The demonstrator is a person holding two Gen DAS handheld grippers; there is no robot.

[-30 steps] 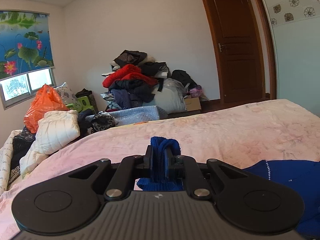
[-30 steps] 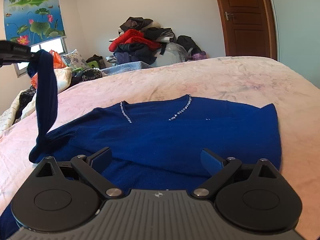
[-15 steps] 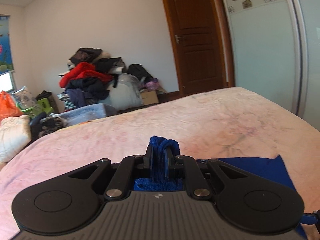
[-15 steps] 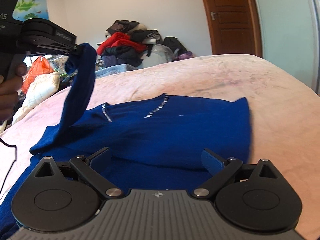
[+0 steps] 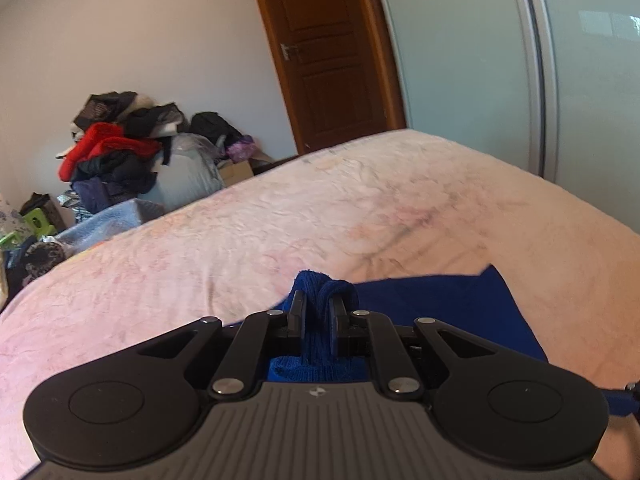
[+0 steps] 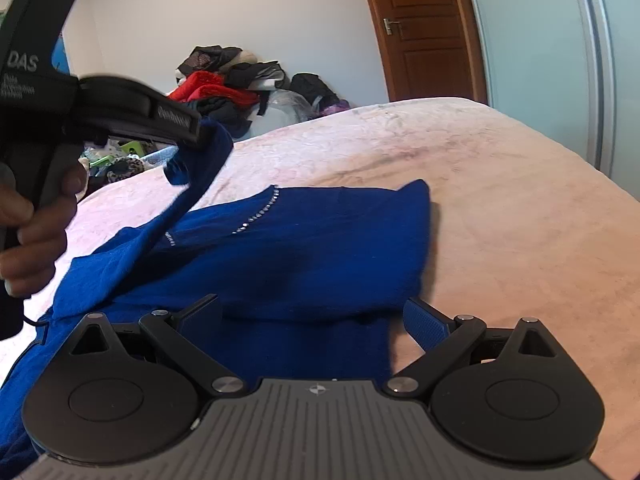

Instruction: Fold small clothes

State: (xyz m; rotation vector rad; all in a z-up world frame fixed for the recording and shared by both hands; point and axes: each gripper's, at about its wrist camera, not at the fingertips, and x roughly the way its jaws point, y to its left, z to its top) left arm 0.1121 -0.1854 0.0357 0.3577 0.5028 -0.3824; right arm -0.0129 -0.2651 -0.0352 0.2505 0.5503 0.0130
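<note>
A blue knit sweater [image 6: 320, 248] with a rhinestone neckline lies on the pink bedspread [image 6: 500, 200], its right side folded over. My left gripper [image 5: 318, 312] is shut on the sweater's left sleeve [image 5: 320, 288] and holds it lifted above the body of the sweater; it also shows in the right wrist view [image 6: 200, 132], with the sleeve [image 6: 188, 196] hanging from it. My right gripper [image 6: 314, 316] is open and empty, low over the sweater's lower part.
A heap of clothes and bags [image 5: 132, 156] is stacked against the far wall. A brown door [image 5: 332, 52] and a frosted sliding wardrobe door [image 5: 500, 80] stand at the right. More items [image 5: 32, 240] lie at the bed's left edge.
My left gripper has carried the sleeve to the right, across over the sweater's body, and lower. The right gripper has stayed open and shifted a little to the right.
</note>
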